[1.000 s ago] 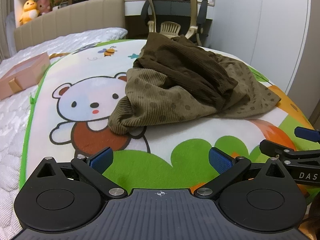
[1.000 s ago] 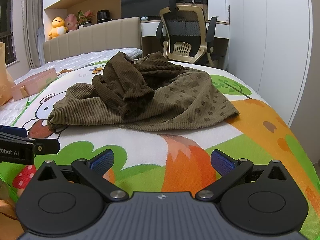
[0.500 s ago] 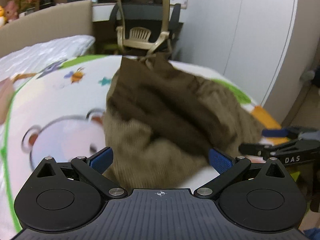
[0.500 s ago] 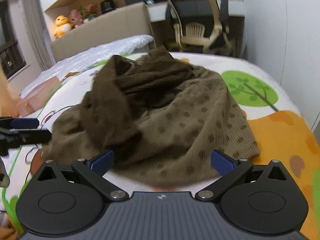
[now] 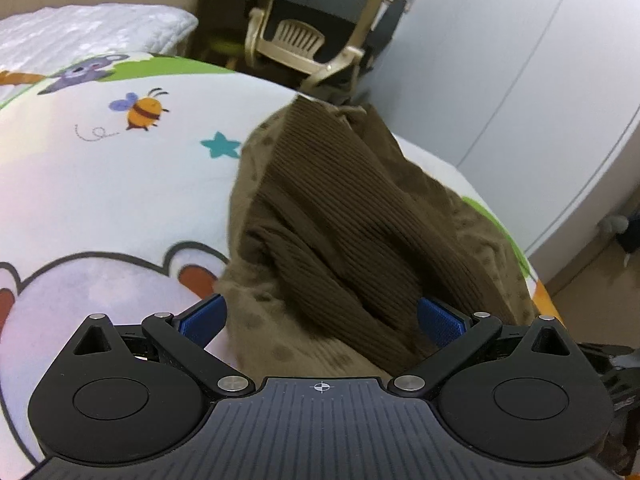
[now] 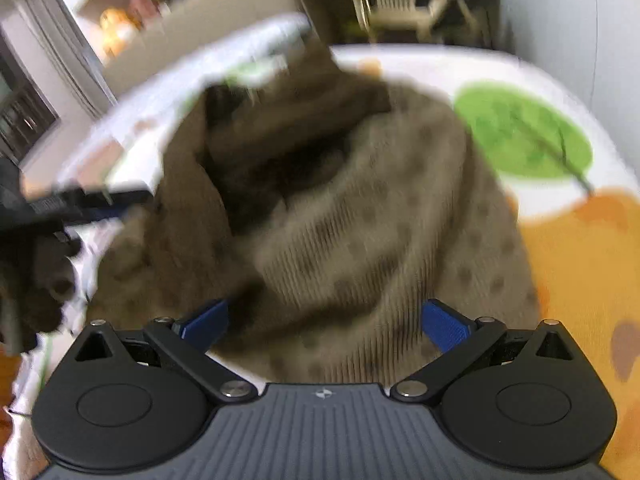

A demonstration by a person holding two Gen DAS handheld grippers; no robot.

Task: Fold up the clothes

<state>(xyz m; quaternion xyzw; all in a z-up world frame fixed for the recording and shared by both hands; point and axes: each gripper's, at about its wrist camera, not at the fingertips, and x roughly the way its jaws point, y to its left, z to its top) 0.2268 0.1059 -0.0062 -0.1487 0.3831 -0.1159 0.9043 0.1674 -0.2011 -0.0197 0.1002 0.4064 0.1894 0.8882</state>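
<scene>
Garment: a crumpled brown corduroy garment (image 5: 360, 240) is lying on the cartoon-print bed cover (image 5: 100, 184), dark ribbed folds heaped over a lighter dotted layer.
Left gripper (image 5: 322, 318): jaws are standing spread wide, blue pads (image 5: 202, 318) flanking the near edge of the heap; contact with the cloth is unclear.
Right gripper (image 6: 324, 320): jaws are spread, nothing pinched, hovering over the dotted panel; this view is motion-blurred.
Cross-view: the left gripper is showing at the left edge of the right wrist view, beside the garment.
Background: an office chair (image 5: 316, 28) is standing beyond the bed; a white wardrobe (image 5: 520, 60) is at right.
</scene>
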